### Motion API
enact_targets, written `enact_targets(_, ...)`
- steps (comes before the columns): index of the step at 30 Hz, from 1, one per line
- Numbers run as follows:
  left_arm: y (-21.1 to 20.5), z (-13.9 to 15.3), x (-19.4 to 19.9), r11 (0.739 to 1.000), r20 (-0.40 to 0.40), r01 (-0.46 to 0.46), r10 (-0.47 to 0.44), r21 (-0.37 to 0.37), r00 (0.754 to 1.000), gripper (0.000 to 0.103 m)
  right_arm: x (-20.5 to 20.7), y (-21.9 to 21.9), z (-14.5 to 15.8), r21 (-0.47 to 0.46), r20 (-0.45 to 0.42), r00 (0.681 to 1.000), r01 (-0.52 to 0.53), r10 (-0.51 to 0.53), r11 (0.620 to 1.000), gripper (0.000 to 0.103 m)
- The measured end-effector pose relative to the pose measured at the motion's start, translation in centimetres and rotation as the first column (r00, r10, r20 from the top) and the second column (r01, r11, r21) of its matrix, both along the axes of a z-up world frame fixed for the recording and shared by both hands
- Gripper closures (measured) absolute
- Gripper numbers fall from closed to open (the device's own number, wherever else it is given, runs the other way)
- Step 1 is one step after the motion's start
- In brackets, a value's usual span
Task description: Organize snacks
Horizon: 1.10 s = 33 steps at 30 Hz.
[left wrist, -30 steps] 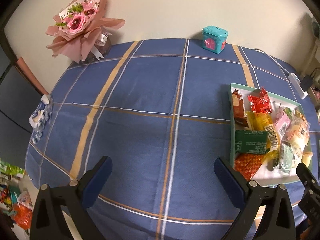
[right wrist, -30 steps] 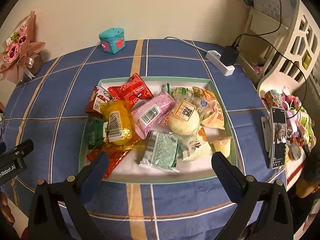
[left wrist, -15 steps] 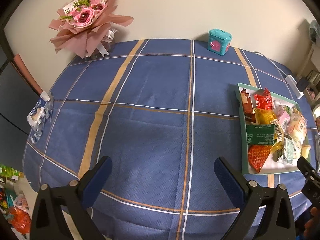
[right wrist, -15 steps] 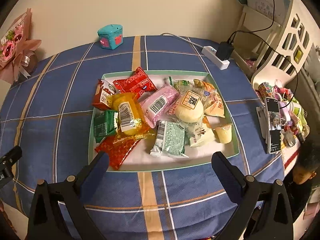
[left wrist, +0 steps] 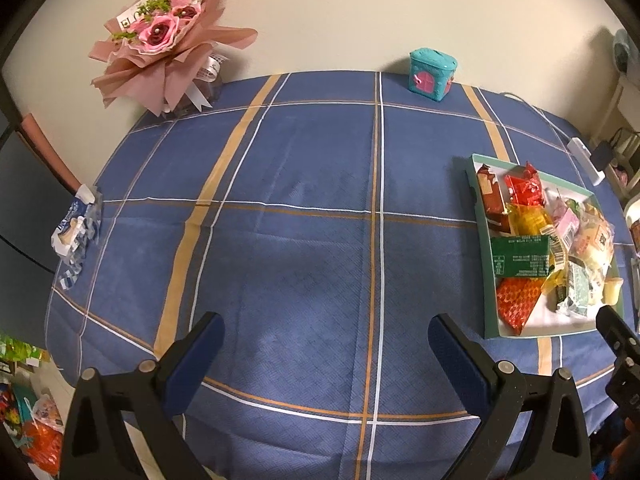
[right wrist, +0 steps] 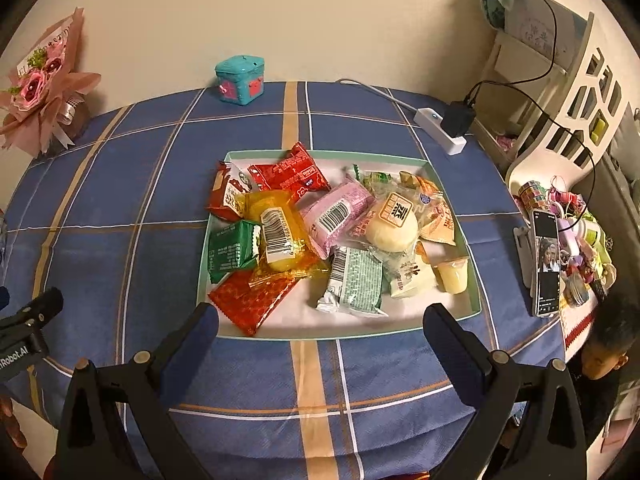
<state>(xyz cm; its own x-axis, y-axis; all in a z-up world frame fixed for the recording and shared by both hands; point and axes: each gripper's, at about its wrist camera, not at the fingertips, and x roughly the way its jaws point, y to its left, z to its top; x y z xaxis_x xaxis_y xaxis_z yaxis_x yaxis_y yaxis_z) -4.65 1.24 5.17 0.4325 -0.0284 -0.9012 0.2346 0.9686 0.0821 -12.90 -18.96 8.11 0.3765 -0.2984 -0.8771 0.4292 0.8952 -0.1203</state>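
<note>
A shallow green-rimmed tray (right wrist: pixel 474 304) sits on the blue plaid tablecloth, piled with several snack packets: a yellow one (right wrist: pixel 280 236), a pink one (right wrist: pixel 336 216), a red one (right wrist: pixel 292 174), a green one (right wrist: pixel 230 250), a pale bun (right wrist: pixel 392 226) and a jelly cup (right wrist: pixel 454 276). My right gripper (right wrist: pixel 320 338) hangs open just in front of the tray's near edge, nothing between its fingers. In the left wrist view the same tray (left wrist: pixel 486 280) lies at the right, and my left gripper (left wrist: pixel 324 352) stands open over bare cloth to its left.
A pink flower bouquet (left wrist: pixel 164 44) and a teal house-shaped box (left wrist: pixel 430 74) stand at the table's far edge by the wall. A wrapped packet (left wrist: pixel 76 228) lies at the left edge. A white power strip (right wrist: pixel 440 130), a phone (right wrist: pixel 546 262) and clutter sit right.
Both grippers have drawn back and up from the table, so the tray and cloth look smaller and farther. Both stay open. The snacks in the tray have not moved.
</note>
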Motion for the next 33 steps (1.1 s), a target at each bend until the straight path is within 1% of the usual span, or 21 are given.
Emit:
enact_targets(2,-0.2,-0.1,-0.1,1.0,-0.004,0.002,-0.002,0.008,1.0,0.0,0.0,-0.1,0.0,0.003,-0.006,1.0,-0.004,0.004,1.0,0.001)
enact_targets(7,-0.7,0.1,-0.4,1.0,0.007,0.014,-0.014,0.019,1.0,0.0,-0.3,-0.3,0.2,0.012,0.011,1.0,-0.006,0.006,1.0,0.001)
enact_targets(16,-1.1,-0.4,-0.4,0.999,-0.002,0.021,-0.021,0.042,1.0,0.0,-0.1,-0.7,-0.4,0.032,0.009,1.0,-0.004,0.003,0.999,0.001)
enact_targets(28,-1.4,-1.2,-0.1,0.998,-0.021,0.024,-0.023,0.054,1.0,0.0,0.6,-1.4,-2.1,0.055,-0.017,1.0,-0.001,0.002,0.998,0.001)
enact_targets(33,-1.3,-2.3,0.2,0.998,-0.057,0.025,-0.022,0.056,0.998,0.0,0.9,-1.8,-3.2,0.074,-0.037,0.999,0.002,0.001,0.997,0.001)
